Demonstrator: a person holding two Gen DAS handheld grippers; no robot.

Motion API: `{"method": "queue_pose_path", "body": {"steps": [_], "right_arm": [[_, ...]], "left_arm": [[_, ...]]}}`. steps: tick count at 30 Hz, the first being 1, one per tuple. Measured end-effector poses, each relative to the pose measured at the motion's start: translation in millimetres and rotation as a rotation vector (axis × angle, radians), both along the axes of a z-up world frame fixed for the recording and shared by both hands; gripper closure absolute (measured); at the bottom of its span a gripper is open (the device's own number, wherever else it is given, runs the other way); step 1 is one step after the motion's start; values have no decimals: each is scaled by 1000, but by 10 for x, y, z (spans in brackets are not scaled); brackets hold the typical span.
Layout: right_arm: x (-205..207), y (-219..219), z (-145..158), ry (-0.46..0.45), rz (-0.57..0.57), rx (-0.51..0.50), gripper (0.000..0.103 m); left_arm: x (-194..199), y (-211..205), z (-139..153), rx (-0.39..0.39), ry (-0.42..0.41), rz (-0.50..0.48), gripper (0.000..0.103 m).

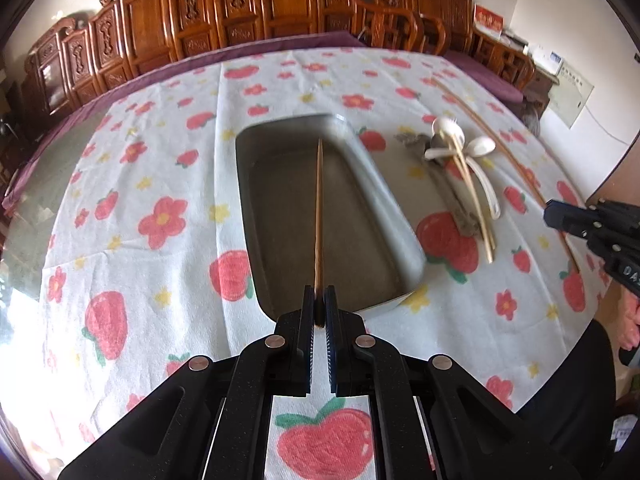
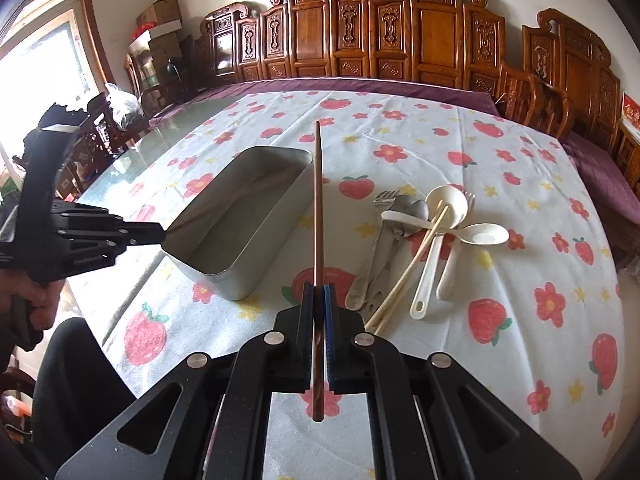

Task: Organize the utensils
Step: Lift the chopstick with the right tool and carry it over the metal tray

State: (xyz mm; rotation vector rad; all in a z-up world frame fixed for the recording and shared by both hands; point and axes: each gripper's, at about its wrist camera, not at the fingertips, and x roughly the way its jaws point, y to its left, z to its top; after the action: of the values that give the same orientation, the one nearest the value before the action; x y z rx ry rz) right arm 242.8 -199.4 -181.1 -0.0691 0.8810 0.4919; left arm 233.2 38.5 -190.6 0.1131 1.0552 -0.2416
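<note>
My left gripper (image 1: 319,292) is shut on the thick end of a light wooden chopstick (image 1: 319,208). That chopstick points forward over the inside of the metal tray (image 1: 384,184). My right gripper (image 2: 319,288) is shut on a dark brown chopstick (image 2: 317,200), which runs past the right side of the tray (image 2: 272,248). The left wrist view shows the right gripper (image 1: 550,210) at the right edge with its dark chopstick (image 1: 492,140). In the right wrist view the left gripper (image 2: 162,236) sits at the tray's near left corner. White spoons (image 2: 446,204), metal forks (image 2: 376,248) and pale chopsticks (image 2: 404,276) lie piled right of the tray.
A strawberry-print cloth (image 2: 500,160) covers the round glass-topped table. Carved wooden chairs (image 2: 436,36) ring the far side. A person's hand (image 2: 36,300) grips the left tool's handle, with a dark-clothed leg (image 2: 80,380) at the near table edge.
</note>
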Motion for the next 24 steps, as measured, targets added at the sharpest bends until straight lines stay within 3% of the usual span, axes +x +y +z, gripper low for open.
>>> {"method": "queue_pose_path", "body": {"steps": [12,17,21,24], "right_arm": [[73,144,-45,20,14,-1,97],[102,300,-40,21,33,-4,97],[149,453,-36,23,51,-3,97],[201,595,-33,28,59,9,97]], "left_arm": [[107,-5,-82,-1,14,8,99],[104,73,-28,-41,-18,22,98],[70,171,64,-51,-43,45,77],[19,274,177,-49,-80,57,72]]}}
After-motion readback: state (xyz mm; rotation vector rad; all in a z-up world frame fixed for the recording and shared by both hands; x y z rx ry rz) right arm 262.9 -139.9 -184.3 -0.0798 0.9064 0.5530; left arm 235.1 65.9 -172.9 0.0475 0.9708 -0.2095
